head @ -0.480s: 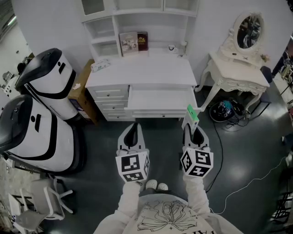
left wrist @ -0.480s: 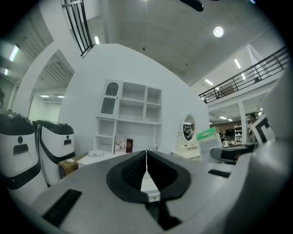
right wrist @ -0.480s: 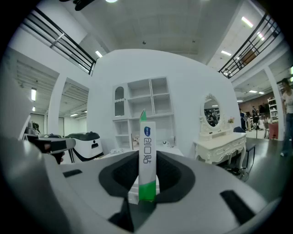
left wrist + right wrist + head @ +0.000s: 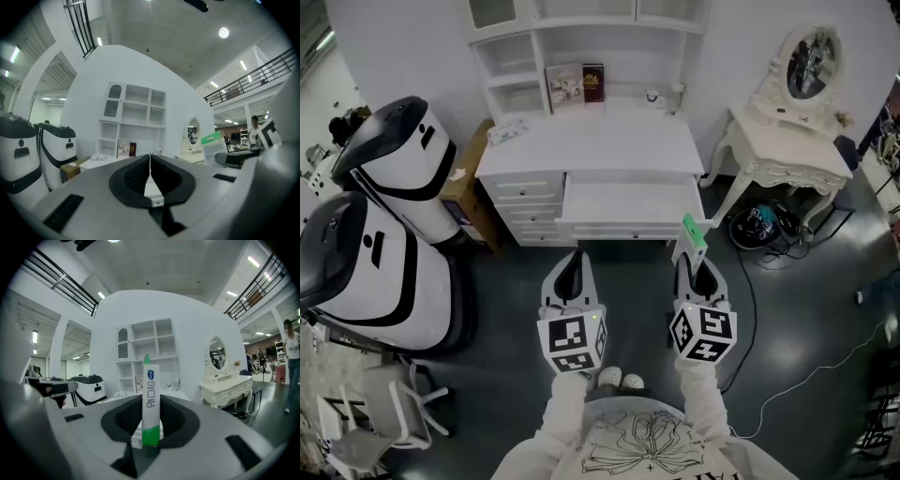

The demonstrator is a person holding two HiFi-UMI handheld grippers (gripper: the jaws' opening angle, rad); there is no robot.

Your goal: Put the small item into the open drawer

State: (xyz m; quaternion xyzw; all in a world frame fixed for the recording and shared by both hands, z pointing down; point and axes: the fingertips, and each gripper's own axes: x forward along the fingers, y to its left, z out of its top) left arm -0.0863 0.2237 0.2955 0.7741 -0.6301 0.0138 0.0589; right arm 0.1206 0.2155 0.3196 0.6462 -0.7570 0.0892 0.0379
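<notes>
Right claw [image 4: 695, 265] grips white-green box [image 4: 150, 394] bearing blue lettering.

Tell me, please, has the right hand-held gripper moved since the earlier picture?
No. The right hand-held gripper with its green-and-white packet stays just below the right front corner of the open drawer.

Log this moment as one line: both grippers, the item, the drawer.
left gripper: shut, empty | right gripper: shut on green-and-white packet, upright | drawer: open, packet not yet inside

Two white-and-black machines [image 4: 389, 178] are standing at left, while an ornate dressing table [image 4: 783, 155] with an oval mirror [image 4: 811, 61] is sitting at right, cables [image 4: 766, 228] coiling beneath.
</notes>
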